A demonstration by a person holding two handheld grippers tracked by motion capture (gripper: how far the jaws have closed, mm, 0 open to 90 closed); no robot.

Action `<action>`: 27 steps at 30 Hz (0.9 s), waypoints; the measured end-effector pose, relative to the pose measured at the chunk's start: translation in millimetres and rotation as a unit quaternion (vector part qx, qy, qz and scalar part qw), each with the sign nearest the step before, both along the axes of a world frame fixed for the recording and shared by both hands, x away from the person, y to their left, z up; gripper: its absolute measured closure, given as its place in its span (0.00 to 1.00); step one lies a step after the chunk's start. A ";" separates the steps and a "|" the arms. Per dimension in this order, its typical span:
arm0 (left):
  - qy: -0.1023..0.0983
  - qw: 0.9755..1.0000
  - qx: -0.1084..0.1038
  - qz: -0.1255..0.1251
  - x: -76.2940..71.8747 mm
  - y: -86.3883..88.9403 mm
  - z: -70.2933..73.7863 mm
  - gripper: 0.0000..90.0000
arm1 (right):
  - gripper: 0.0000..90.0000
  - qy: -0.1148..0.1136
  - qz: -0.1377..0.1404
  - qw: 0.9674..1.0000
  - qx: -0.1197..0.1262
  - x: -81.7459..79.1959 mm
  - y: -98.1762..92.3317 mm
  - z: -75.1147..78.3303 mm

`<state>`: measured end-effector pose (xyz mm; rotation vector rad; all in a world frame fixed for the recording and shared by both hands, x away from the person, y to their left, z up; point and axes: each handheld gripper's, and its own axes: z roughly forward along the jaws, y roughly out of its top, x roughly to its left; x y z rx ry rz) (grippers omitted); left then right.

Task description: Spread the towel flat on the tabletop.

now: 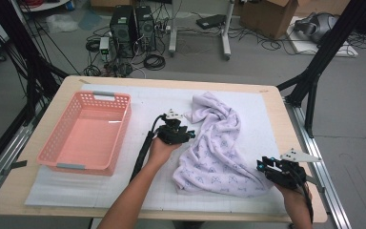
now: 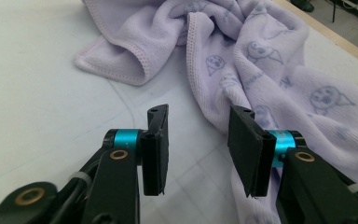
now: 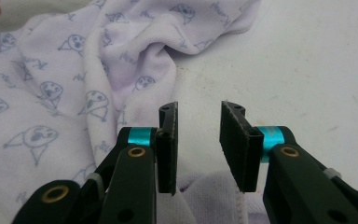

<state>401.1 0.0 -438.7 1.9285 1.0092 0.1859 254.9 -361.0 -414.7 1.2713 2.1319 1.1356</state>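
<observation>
A lilac towel [image 1: 219, 148] printed with small blue figures lies crumpled on the white mat, right of centre. My left gripper [image 1: 187, 133] sits at the towel's left edge, pointing toward it. In the left gripper view this gripper [image 2: 199, 116] is open over bare mat, its right jaw beside a fold of the towel [image 2: 261, 60]. My right gripper [image 1: 262, 166] is at the towel's near right corner. In the right gripper view that gripper [image 3: 199, 109] is open; a hemmed bit of towel [image 3: 51, 102] lies low between the jaws, untouched by the pads.
An empty pink plastic basket [image 1: 57, 138] stands on the left of the mat [image 1: 138, 102]. The wooden table's edge [image 1: 9, 195] runs around the mat. Beyond the far edge are computer towers [image 1: 133, 26], cables and a cardboard box [image 1: 271, 16] on the floor.
</observation>
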 end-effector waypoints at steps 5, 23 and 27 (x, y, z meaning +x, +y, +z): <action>0.000 0.999 0.004 -0.034 -3.7 -27.5 -8.0 0.53 | 0.72 0.000 -0.007 1.000 0.003 0.9 -5.6 -2.6; -0.056 0.998 0.037 0.019 -36.8 53.7 7.9 0.97 | 0.70 0.002 -0.023 1.000 -0.005 22.8 10.8 -4.1; -0.064 0.997 0.034 0.032 -51.5 73.6 9.0 0.97 | 0.73 0.018 -0.037 0.999 -0.014 49.6 25.8 -7.7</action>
